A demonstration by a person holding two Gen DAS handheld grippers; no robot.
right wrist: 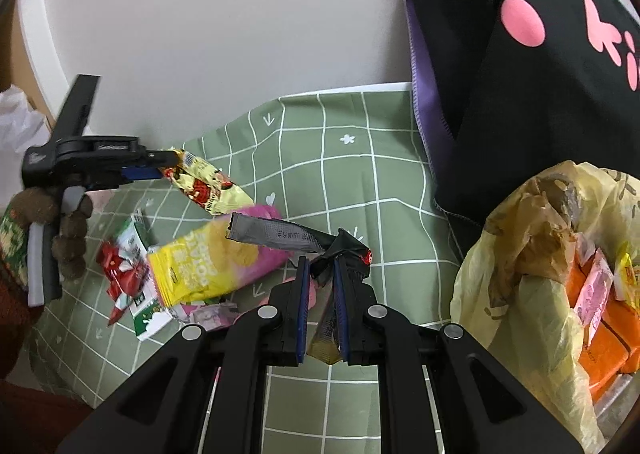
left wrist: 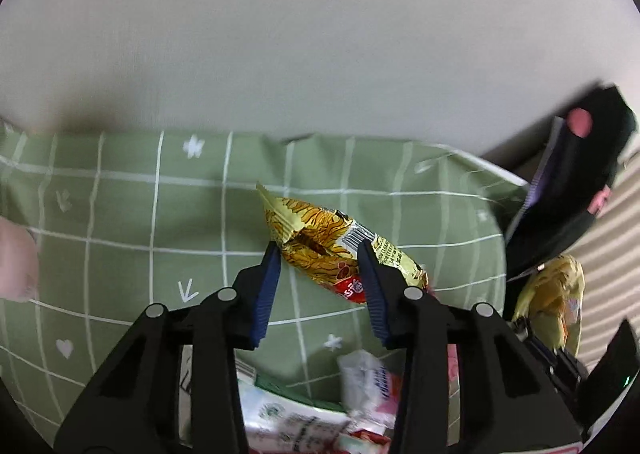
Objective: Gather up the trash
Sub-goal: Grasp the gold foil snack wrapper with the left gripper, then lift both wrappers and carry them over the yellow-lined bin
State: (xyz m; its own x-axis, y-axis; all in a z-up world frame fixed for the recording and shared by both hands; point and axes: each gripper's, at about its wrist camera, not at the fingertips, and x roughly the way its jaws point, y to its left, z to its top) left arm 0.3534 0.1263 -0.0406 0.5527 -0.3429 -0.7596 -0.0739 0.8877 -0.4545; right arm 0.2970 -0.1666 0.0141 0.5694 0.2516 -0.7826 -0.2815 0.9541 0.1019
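Green checked tablecloth (right wrist: 352, 190) under you: your right gripper (right wrist: 322, 274) is clamped on the black wrapper (right wrist: 280, 234), yellow trash bag (right wrist: 532, 286) just right. Your left gripper (left wrist: 318, 250) straddles the yellow noodle packet (left wrist: 332, 246), jaws apart, packet lying crosswise.

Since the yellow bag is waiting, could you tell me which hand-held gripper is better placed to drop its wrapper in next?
Right: grips dark wrapper, beside yellow bag.
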